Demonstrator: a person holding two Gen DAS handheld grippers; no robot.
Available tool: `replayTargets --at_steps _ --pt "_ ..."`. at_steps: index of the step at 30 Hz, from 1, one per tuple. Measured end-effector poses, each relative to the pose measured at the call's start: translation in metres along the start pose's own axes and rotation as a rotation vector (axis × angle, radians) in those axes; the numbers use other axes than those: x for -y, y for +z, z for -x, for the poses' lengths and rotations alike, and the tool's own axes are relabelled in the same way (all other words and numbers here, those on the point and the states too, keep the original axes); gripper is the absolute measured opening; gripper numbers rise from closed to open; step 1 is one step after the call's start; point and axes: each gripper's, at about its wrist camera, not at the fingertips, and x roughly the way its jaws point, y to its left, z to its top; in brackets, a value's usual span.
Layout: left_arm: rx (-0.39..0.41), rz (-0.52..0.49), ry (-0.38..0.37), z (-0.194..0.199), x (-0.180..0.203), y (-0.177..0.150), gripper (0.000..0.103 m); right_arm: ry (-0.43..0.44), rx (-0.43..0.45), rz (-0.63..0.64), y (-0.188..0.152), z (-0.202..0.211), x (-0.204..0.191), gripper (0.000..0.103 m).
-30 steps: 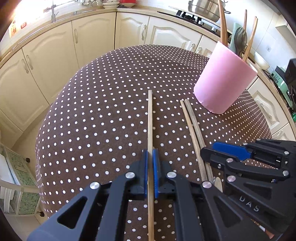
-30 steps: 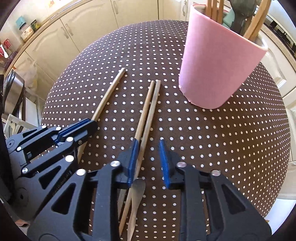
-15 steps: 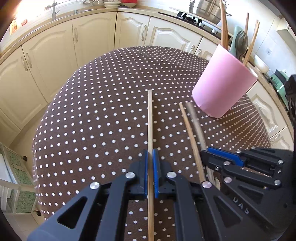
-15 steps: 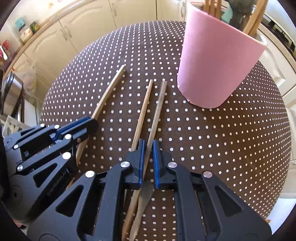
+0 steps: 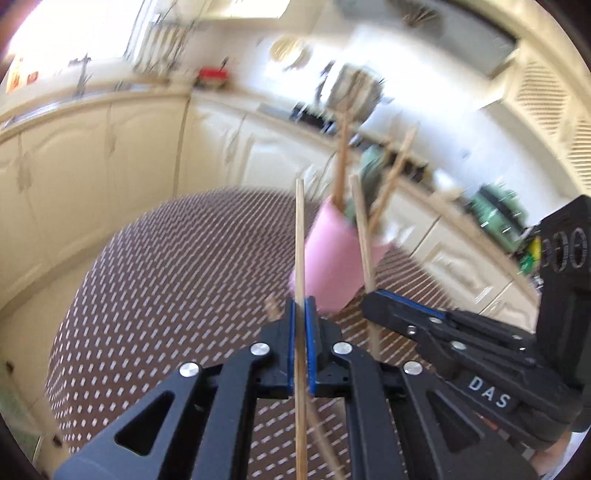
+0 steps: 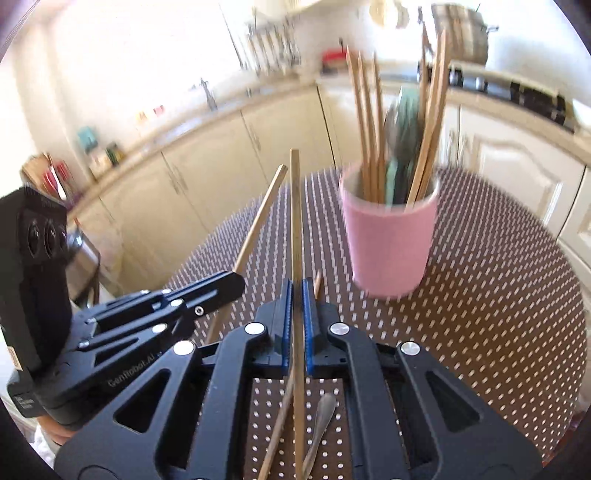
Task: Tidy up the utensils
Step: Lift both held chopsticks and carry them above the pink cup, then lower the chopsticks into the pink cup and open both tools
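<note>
My left gripper (image 5: 302,308) is shut on a long wooden stick (image 5: 300,236), lifted off the table and pointing up. My right gripper (image 6: 298,290) is shut on another wooden stick (image 6: 295,218), also raised. Each gripper shows in the other's view, the left one (image 6: 229,284) with its stick (image 6: 258,225), the right one (image 5: 373,301) with its stick (image 5: 364,236). The pink cup (image 6: 388,243) stands upright ahead on the right, holding several wooden sticks and greenish utensils; it also shows in the left wrist view (image 5: 332,266). One more stick (image 6: 277,424) and a metal utensil (image 6: 321,421) lie on the table under my right gripper.
The round table has a brown polka-dot cloth (image 6: 498,295). Cream kitchen cabinets (image 5: 92,177) curve around behind it, with a counter, sink and a steel pot (image 6: 461,29) on the stove. Both views are motion-blurred.
Both grippers have lifted their sticks off the table and tilted upward, so the kitchen walls now show. The right gripper closed on its stick before the lift.
</note>
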Motion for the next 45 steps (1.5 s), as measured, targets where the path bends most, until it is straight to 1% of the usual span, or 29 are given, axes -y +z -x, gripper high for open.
replayTargets --at_steps 2,3,5,6,8,11,13,15,17,19,23,29,32,35,37,42,45 --pt "0.076 -0.034 -0.031 0.009 0.012 0.005 0.005 0.001 0.083 -0.003 0.007 0.021 0.006 0.006" --pt "0.130 -0.057 -0.059 0.014 0.020 0.009 0.005 0.000 0.125 -0.006 0.011 0.030 0.008 0.006" --pt "0.213 -0.084 -0.095 0.022 0.033 0.014 0.005 -0.011 0.194 -0.015 0.017 0.040 0.008 0.006" --pt "0.265 -0.100 -0.119 0.027 0.039 0.016 0.005 -0.011 0.247 -0.018 0.020 0.050 0.012 0.006" --pt "0.370 -0.132 -0.155 0.033 0.053 0.021 0.005 -0.032 0.324 -0.019 0.024 0.066 0.022 0.006" --pt "0.474 -0.157 -0.190 0.033 0.068 0.030 0.005 -0.066 0.411 -0.017 0.033 0.081 0.030 0.006" --pt "0.522 -0.151 -0.202 0.030 0.076 0.038 0.005 -0.078 0.452 -0.013 0.041 0.088 0.035 0.006" --pt "0.563 -0.135 -0.215 0.026 0.080 0.048 0.005 -0.068 0.474 -0.022 0.051 0.087 0.041 0.006" --pt "0.595 -0.131 -0.216 0.022 0.083 0.056 0.005 -0.057 0.504 -0.029 0.058 0.091 0.044 0.006" --pt "0.635 -0.131 -0.208 0.015 0.088 0.067 0.005 -0.072 0.526 -0.022 0.063 0.098 0.053 0.006" --pt "0.688 -0.136 -0.182 0.004 0.091 0.081 0.005 -0.111 0.569 -0.001 0.073 0.101 0.056 0.006" --pt "0.717 -0.115 -0.146 -0.026 0.086 0.098 0.005 -0.100 0.582 -0.002 0.083 0.097 0.065 0.006" --pt "0.718 -0.109 -0.133 -0.043 0.084 0.101 0.005 -0.108 0.576 0.004 0.086 0.091 0.068 0.006" --pt "0.718 -0.128 -0.098 -0.057 0.084 0.099 0.005 -0.103 0.564 -0.001 0.087 0.084 0.070 0.006" --pt "0.709 -0.134 -0.089 -0.065 0.084 0.099 0.005 -0.100 0.553 -0.001 0.087 0.079 0.071 0.006" --pt "0.709 -0.147 -0.067 -0.074 0.082 0.098 0.005 -0.101 0.535 -0.003 0.087 0.071 0.072 0.006" --pt "0.700 -0.149 -0.067 -0.079 0.080 0.096 0.005 -0.094 0.524 -0.006 0.088 0.068 0.073 0.006"
